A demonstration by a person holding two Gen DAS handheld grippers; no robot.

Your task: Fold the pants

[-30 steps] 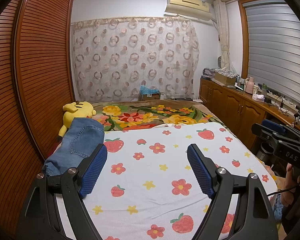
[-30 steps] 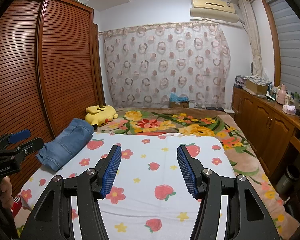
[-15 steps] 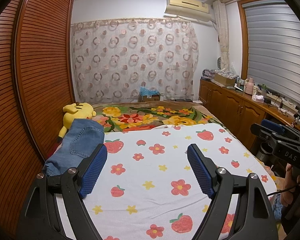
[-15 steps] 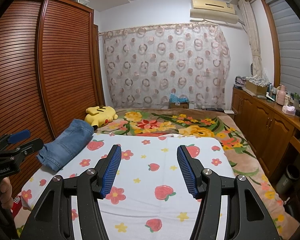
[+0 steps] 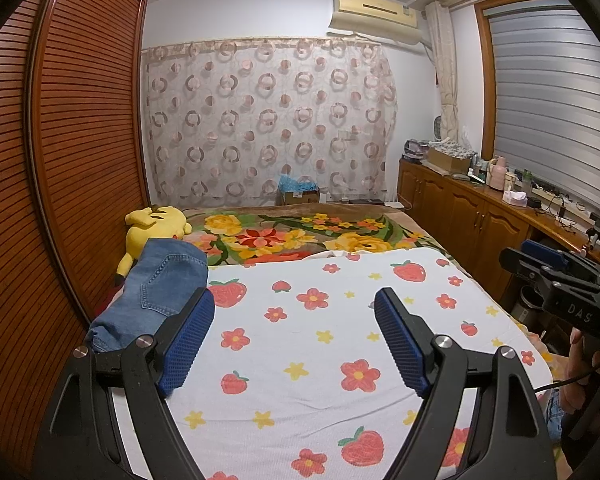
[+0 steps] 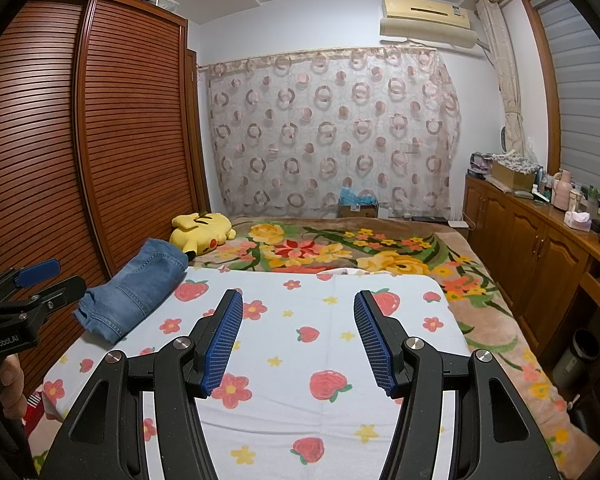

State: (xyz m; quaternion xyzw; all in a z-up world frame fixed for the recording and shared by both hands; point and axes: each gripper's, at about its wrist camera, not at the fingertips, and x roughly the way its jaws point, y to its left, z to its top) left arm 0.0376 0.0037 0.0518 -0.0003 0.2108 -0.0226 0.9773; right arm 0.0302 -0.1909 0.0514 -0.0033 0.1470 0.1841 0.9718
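With both my left gripper (image 5: 294,342) and right gripper (image 6: 298,338) jaws open and empty, the folded blue denim pants (image 5: 156,296) look done, so I'd just square their edges.

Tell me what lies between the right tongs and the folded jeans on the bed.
Only bare strawberry-print sheet. In the right wrist view the right tongs stand open with nothing in them, and the jeans lie off to their left, by the wardrobe side.

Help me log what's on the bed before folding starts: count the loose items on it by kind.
Folded jeans: 1
Yellow plush toy: 1
Total: 2
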